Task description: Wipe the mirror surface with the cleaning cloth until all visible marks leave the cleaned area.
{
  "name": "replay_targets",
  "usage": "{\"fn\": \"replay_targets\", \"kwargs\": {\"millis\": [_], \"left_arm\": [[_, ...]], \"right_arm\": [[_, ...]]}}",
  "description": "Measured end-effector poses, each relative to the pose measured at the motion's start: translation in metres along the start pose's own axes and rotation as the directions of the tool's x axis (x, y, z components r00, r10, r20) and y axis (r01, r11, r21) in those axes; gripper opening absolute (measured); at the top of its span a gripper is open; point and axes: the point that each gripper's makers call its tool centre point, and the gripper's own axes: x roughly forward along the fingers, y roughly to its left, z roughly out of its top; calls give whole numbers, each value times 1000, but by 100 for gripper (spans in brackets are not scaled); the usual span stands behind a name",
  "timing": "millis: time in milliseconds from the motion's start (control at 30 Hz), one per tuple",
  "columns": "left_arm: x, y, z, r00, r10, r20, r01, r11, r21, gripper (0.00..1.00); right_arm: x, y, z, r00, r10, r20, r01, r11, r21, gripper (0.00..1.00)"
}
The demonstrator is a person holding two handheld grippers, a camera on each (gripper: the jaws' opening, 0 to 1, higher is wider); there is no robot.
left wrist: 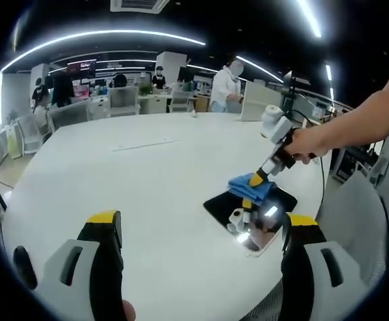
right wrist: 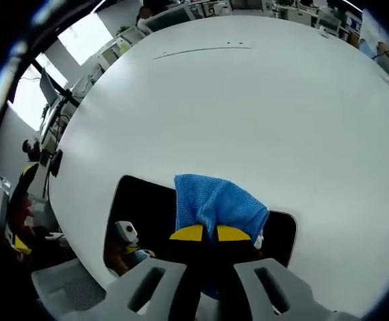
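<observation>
The mirror is lying flat near the table's edge, in the lower middle of the right gripper view, its long axis running left to right there. The right gripper is clenching the blue cleaning cloth and pressing it on the glass. In the left gripper view the mirror is sitting at lower right, with wide bare tabletop above and to its left. The left gripper is hovering released, jaws wide apart.
</observation>
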Motion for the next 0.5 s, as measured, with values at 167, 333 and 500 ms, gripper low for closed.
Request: {"fn": "replay_targets", "kwargs": {"millis": [167, 333, 500], "left_arm": [[0, -1, 1, 1000, 0, 6, 0, 1000, -1, 99], [-1, -2, -3, 1000, 4, -1, -4, 1000, 8, 99], [-3, -4, -3, 1000, 5, 1, -5, 1000, 7, 99]], "right_arm": [[-2, 4, -9, 1000, 7, 0, -7, 1000, 2, 0], [-5, 10, -20, 1000, 13, -4, -13, 1000, 8, 0], [-7, 13, -28, 1000, 18, -4, -18, 1000, 5, 0]]}}
